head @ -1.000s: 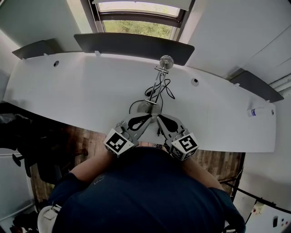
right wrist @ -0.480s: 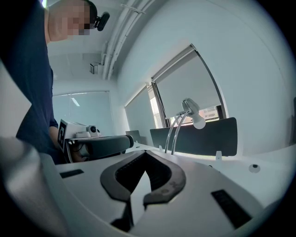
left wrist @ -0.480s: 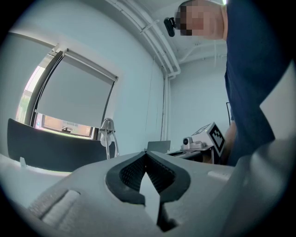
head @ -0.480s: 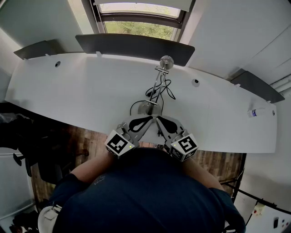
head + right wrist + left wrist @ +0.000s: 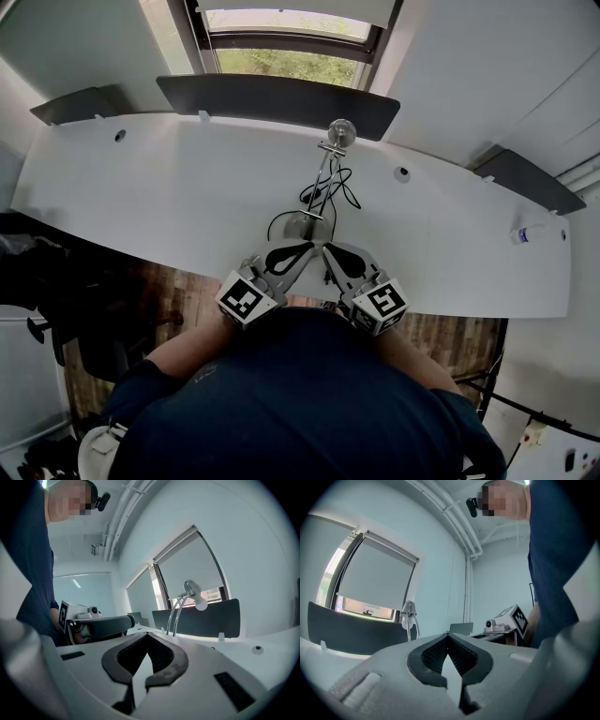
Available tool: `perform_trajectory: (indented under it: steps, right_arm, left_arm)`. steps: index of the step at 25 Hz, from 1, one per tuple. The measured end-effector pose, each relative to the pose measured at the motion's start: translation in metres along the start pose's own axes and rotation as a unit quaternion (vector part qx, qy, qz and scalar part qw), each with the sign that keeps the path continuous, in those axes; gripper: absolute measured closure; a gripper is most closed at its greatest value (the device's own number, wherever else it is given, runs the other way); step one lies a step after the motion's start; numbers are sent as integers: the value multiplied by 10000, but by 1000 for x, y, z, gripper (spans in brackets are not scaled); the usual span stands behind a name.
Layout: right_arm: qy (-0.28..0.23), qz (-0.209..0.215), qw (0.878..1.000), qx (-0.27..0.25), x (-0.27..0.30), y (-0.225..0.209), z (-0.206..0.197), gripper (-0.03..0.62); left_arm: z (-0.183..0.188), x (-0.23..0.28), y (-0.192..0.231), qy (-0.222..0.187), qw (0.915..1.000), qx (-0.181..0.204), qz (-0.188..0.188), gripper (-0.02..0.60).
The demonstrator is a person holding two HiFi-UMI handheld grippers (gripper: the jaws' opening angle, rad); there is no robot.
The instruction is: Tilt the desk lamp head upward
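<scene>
The silver desk lamp stands mid-desk: its round base [image 5: 303,223] sits just beyond my grippers, and twin rods rise to the small domed head [image 5: 341,131] near the back panel. The lamp head [image 5: 408,607] also shows in the left gripper view, and the lamp head [image 5: 196,595] hangs downward in the right gripper view. My left gripper [image 5: 306,247] and right gripper [image 5: 327,249] hover side by side over the desk's near edge, both shut with nothing between the jaws. Neither touches the lamp. Left gripper tips [image 5: 448,636] and right gripper tips [image 5: 148,637] meet.
The long white desk [image 5: 169,197] has a dark partition panel [image 5: 272,94] along its back under a window. A black cable [image 5: 328,190] loops beside the lamp. A small bottle [image 5: 525,230] lies at the far right. Cable holes [image 5: 401,172] dot the desktop.
</scene>
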State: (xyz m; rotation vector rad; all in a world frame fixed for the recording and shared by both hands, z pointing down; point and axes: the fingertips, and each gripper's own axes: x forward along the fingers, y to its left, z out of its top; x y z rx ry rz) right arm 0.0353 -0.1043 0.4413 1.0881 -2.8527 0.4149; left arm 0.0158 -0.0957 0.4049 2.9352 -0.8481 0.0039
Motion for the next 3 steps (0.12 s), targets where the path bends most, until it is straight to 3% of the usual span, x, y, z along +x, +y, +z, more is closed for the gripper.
perform_trajectory:
  steps: [3]
  right_arm:
    - [18,17,10000,-2,0,2,-1,585]
  left_arm:
    - [2,0,-1,-27,10000,22,-39,574]
